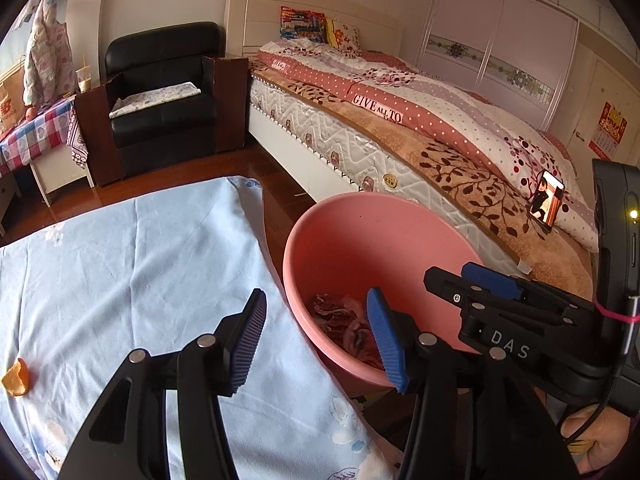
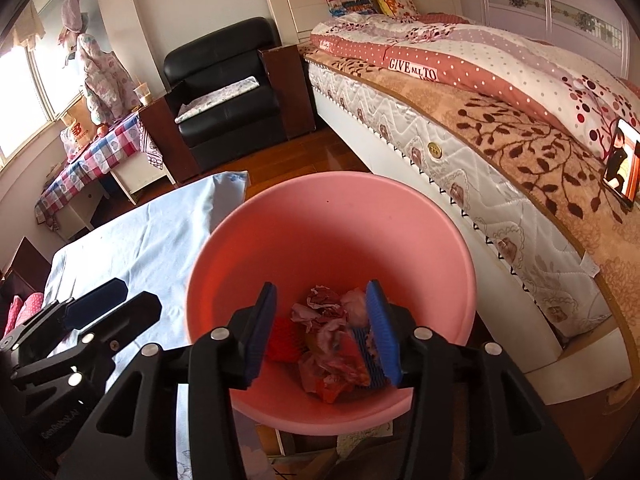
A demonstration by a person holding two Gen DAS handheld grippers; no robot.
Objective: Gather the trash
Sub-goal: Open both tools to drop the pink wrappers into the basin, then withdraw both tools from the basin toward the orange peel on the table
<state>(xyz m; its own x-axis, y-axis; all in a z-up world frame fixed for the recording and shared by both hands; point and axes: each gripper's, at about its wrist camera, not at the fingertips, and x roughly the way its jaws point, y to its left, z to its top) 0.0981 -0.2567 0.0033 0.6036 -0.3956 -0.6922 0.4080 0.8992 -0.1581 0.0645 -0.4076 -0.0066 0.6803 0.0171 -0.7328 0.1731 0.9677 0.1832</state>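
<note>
A pink basin (image 1: 340, 240) stands beside a table covered with a light blue cloth (image 1: 140, 260); it also shows in the right wrist view (image 2: 320, 216). Crumpled paper and wrappers (image 2: 332, 332) lie in its bottom, also visible in the left wrist view (image 1: 344, 320). An orange peel (image 1: 16, 378) lies on the cloth at the far left. My left gripper (image 1: 316, 340) is open and empty, over the table's edge and the basin's rim. My right gripper (image 2: 324, 328) is open and empty above the basin; it shows in the left wrist view (image 1: 472, 280).
A bed (image 1: 400, 128) with a patterned quilt runs along the right, with a phone (image 1: 546, 202) propped on it. A black armchair (image 1: 160, 92) stands at the back. A side table with a checked cloth (image 1: 36, 128) is at the left. The floor is wood.
</note>
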